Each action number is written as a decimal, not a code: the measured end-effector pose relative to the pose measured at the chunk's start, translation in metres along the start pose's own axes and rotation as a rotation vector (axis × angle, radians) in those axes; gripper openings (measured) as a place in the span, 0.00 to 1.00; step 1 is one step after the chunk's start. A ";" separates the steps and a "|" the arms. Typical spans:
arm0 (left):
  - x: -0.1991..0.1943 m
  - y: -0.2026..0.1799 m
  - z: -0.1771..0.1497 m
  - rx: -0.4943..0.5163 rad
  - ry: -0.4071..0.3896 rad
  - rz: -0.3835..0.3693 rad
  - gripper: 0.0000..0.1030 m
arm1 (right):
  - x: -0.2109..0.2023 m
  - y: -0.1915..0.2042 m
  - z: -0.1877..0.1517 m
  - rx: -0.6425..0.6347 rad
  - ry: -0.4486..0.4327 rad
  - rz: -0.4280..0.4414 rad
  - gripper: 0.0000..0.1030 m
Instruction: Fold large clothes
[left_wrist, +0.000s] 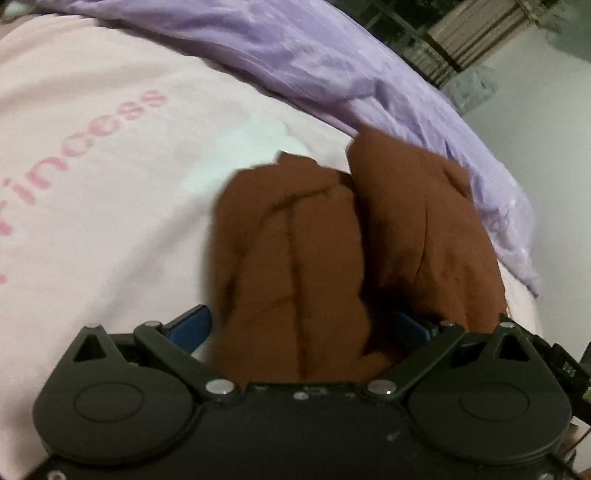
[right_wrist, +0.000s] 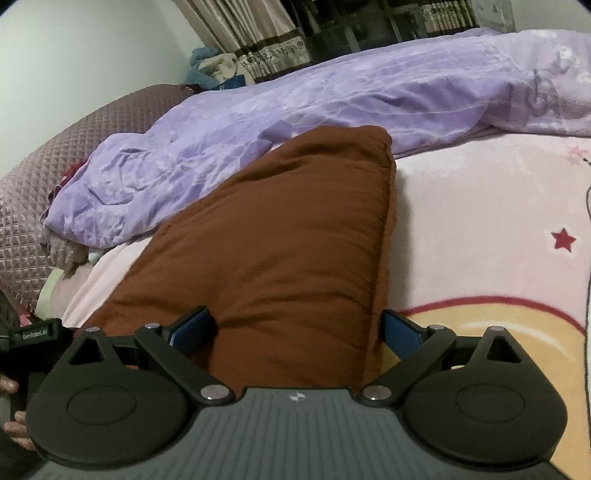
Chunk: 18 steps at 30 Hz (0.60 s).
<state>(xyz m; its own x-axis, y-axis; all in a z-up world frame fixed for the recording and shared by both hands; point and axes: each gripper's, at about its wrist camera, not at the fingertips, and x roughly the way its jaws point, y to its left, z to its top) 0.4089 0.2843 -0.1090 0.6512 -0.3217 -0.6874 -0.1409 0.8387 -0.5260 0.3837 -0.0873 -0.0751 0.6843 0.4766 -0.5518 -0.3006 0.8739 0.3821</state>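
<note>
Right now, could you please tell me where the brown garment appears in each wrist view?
Left wrist view: brown garment sits centre-low, bunched between the left gripper jaws.
Right wrist view: brown garment fills the centre, running up from the right gripper.
Shared landmark: purple quilt behind it.

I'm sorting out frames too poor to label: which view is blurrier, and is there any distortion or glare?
Left wrist view: motion-smeared, the brown garment and the pink lettering on the pink blanket are soft-edged. Right wrist view: sharper, the garment's weave and the purple quilt wrinkles read clearly. Both views: fisheye bends the bed edge, corners darken, lighting dim and flat, no glare.
</note>
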 end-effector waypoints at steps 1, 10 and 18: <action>0.006 -0.007 0.001 0.017 0.005 0.013 1.00 | 0.001 -0.001 0.000 0.001 -0.005 0.001 1.00; 0.026 -0.020 0.012 0.059 0.018 -0.007 0.96 | 0.023 -0.013 0.004 0.077 0.026 0.015 1.00; -0.004 -0.045 -0.018 0.083 -0.180 -0.028 0.22 | -0.005 0.029 0.007 -0.020 -0.048 -0.084 0.54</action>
<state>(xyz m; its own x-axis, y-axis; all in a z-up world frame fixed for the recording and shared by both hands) 0.3990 0.2400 -0.0922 0.7781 -0.2677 -0.5683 -0.0636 0.8664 -0.4952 0.3759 -0.0646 -0.0561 0.7388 0.3969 -0.5446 -0.2536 0.9125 0.3209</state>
